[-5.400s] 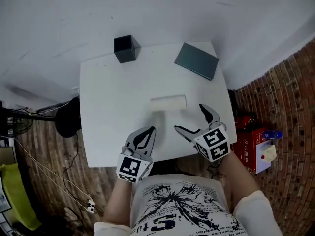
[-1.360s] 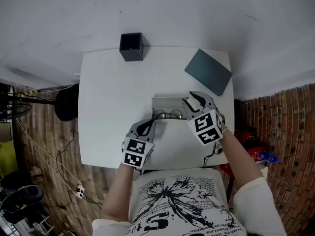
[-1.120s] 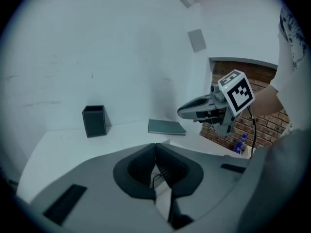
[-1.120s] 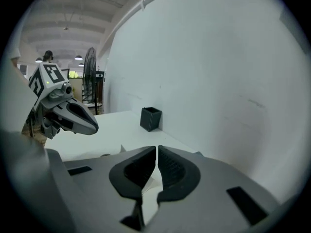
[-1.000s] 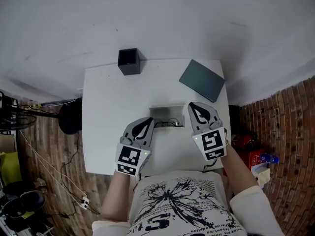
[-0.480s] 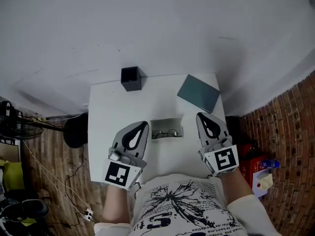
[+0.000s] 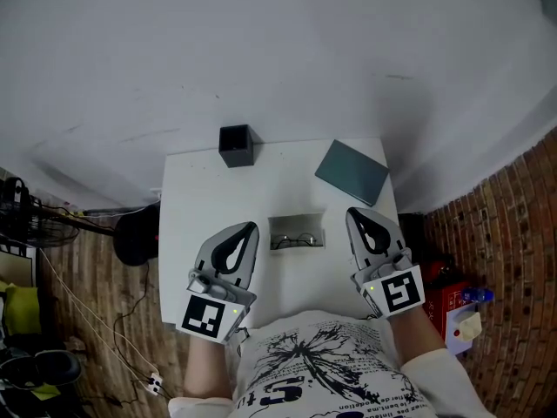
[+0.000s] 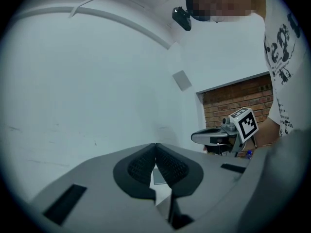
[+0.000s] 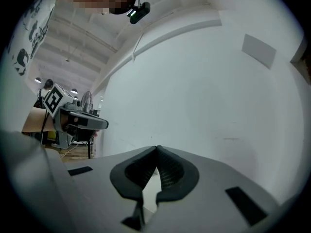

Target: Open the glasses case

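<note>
The white glasses case [image 7: 296, 231] lies open in the middle of the small white table [image 7: 196, 207], with a pair of dark-rimmed glasses [image 7: 294, 240] inside. My left gripper [image 7: 251, 228] hovers left of the case and my right gripper [image 7: 352, 213] to its right. Both are raised off the table and touch nothing. In the left gripper view the left gripper [image 8: 155, 145] has its pads pressed together, empty, facing the white wall. The right gripper [image 9: 157, 148] is likewise shut and empty in its own view. The case is hidden in both gripper views.
A black open box [image 7: 236, 144] stands at the table's far edge. A flat dark grey pad [image 7: 352, 171] lies at the far right corner. A red box [image 7: 442, 293] sits beside the table at the right, cables [image 7: 96, 320] at the left.
The case, shut at first, now lies open with the glasses showing. Over the last second both grippers have lifted away from it and drawn apart, and the table looks smaller.
</note>
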{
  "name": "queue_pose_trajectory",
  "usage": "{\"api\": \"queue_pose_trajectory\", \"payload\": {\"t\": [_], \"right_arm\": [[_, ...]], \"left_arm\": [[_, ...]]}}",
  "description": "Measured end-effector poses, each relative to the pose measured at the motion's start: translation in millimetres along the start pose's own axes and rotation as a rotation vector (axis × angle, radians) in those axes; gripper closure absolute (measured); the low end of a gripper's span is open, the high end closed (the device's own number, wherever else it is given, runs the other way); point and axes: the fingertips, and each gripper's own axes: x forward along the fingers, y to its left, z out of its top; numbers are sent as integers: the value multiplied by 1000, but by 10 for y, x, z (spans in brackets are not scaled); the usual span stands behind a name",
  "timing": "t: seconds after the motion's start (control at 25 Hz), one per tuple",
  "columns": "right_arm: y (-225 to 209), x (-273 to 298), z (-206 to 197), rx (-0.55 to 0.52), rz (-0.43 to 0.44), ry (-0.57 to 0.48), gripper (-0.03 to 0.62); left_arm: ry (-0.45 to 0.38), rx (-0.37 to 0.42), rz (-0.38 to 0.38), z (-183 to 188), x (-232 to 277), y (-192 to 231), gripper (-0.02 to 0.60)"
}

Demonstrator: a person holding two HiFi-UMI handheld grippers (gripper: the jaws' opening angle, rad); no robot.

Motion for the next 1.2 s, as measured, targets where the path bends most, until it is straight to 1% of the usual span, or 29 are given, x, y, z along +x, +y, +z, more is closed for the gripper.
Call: {"api": "queue_pose_trajectory", "payload": {"t": [0.36,0.88,1.2], "right_arm": [[14,-78,-44,-1,0,18,583],[-37,-156,-78,21,-27,19,583],[-11,-138,-78,19,-19,21,583]], "left_arm": [[2,1,-1,-20,-30,-82,568],[18,14,2,-54,-55,-170,568],[26,7,18,-80,-51,-119,568]]}}
